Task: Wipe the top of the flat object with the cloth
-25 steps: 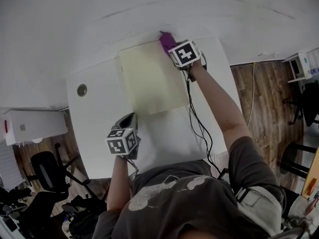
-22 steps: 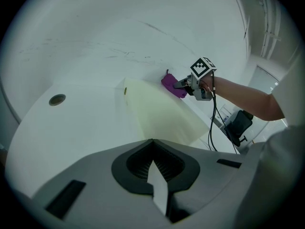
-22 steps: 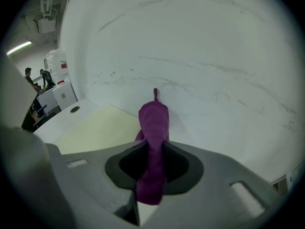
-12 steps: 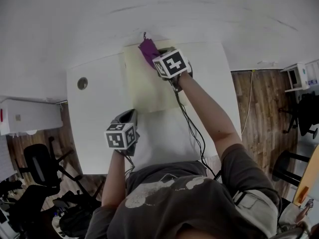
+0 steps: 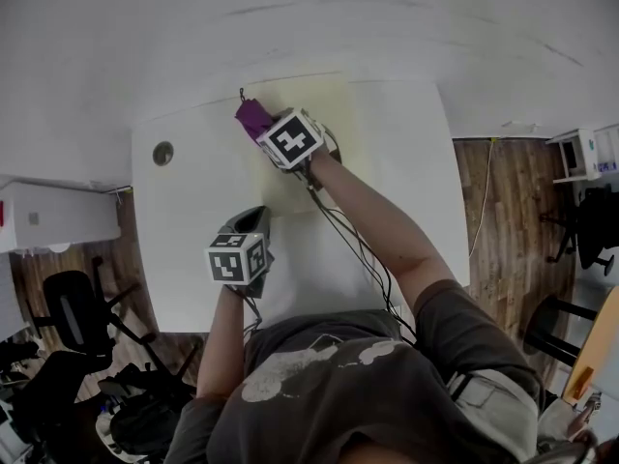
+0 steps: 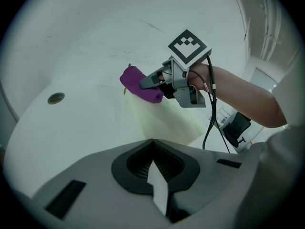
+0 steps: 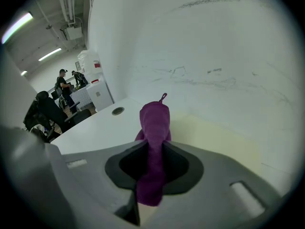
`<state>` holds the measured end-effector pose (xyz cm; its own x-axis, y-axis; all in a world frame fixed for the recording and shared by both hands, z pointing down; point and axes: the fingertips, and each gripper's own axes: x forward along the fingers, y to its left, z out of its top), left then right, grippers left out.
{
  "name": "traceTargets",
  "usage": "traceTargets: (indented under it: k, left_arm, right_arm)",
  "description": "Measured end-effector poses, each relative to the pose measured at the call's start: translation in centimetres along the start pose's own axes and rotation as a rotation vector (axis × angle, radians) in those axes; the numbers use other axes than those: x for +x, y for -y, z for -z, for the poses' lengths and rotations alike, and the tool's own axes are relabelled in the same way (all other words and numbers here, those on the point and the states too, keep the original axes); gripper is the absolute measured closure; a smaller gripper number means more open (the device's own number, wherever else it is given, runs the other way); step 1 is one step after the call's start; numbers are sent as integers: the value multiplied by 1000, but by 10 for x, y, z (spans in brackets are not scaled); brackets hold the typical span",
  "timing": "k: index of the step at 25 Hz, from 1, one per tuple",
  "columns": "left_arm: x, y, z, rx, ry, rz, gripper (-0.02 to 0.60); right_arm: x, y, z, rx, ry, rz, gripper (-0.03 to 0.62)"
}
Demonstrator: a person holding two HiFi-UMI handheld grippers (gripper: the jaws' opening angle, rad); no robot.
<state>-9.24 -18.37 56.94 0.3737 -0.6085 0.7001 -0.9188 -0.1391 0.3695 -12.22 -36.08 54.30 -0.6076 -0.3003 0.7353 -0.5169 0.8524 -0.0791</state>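
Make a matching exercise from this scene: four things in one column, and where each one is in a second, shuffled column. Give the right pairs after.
Things:
1. purple cloth
2. pale yellow sheet
3. round hole
4. left gripper

Places:
A. set in the table, to the left of the sheet
B. by the sheet's near edge, apart from the cloth
C. clamped between the jaws of the right gripper
D. lying flat on the table, under the cloth

Pairs: 1-C, 2-D, 3-A, 4-B.
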Motion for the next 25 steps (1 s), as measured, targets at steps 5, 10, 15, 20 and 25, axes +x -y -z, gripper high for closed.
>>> traceTargets:
  k: [5, 10, 15, 20, 25]
  left_arm:
    - [1, -2, 0, 5, -2, -3, 584]
    - [0, -1, 0, 7, -2, -4, 584]
    - [1, -1, 1, 22, -5, -10, 584]
    - [-1, -1, 2, 21, -7, -1, 584]
    - [-2, 0, 2, 37, -2, -7, 584]
  right_arm:
    - [7, 7, 4, 33, 2, 8, 520]
    - [-1, 16, 7, 33, -5, 40, 520]
    - [-11, 42, 21, 77, -10, 75, 520]
    - [-30, 71, 40, 131, -12, 125, 520]
    - [-49, 95, 59, 185, 3, 174, 520]
